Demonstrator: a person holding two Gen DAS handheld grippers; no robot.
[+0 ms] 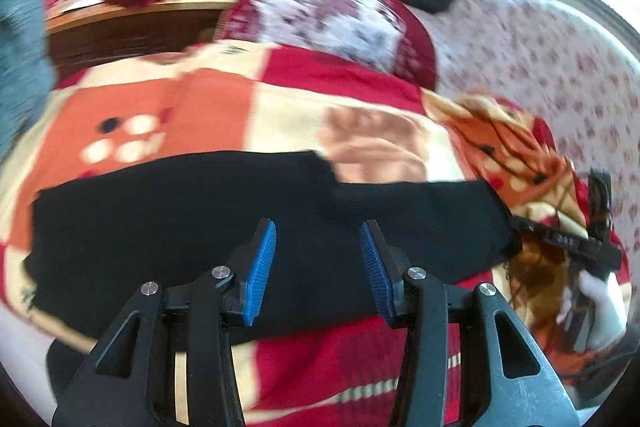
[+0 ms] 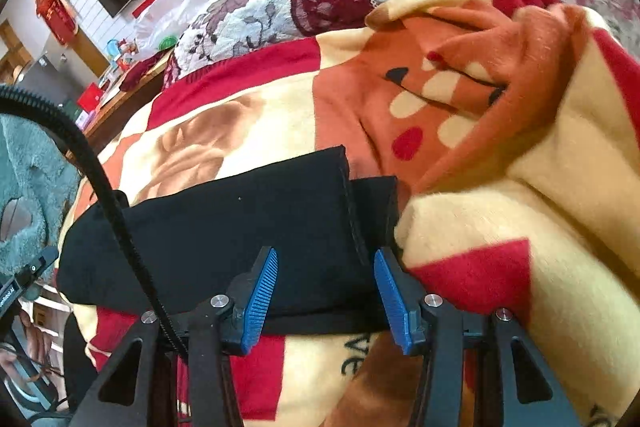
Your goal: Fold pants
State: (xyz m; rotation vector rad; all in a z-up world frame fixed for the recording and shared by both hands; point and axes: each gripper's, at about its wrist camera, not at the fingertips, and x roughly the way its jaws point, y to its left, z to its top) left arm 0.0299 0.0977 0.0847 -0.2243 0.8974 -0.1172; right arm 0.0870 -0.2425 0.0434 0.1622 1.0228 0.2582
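Black pants (image 1: 224, 227) lie folded into a long band across a patterned blanket (image 1: 288, 95) on a bed; in the right wrist view one layer of the same pants (image 2: 248, 227) overlaps another, with a hemmed edge on top. The left tool (image 1: 318, 267) hangs above the middle of the band with its blue pads set moderately apart and nothing between them. The right tool (image 2: 326, 293) hovers over the band's end, likewise parted and empty; from the left wrist view it appears at the far end of the garment (image 1: 592, 227), carried by a white-gloved hand (image 1: 604, 307).

Risks, as judged from this arrangement: the blanket is bunched into a soft ridge (image 2: 500, 87) right beside the pants' end, so a low pinch there could catch blanket pile along with the cloth. A pinch that takes only the top layer would peel the overlap apart and skew the next fold. The left view is smeared, so fine edges there are uncertain.

Containers: a clear plastic bag (image 2: 160, 15) sits on a wooden tabletop (image 2: 116, 99) beyond the bed; its contents cannot be made out.
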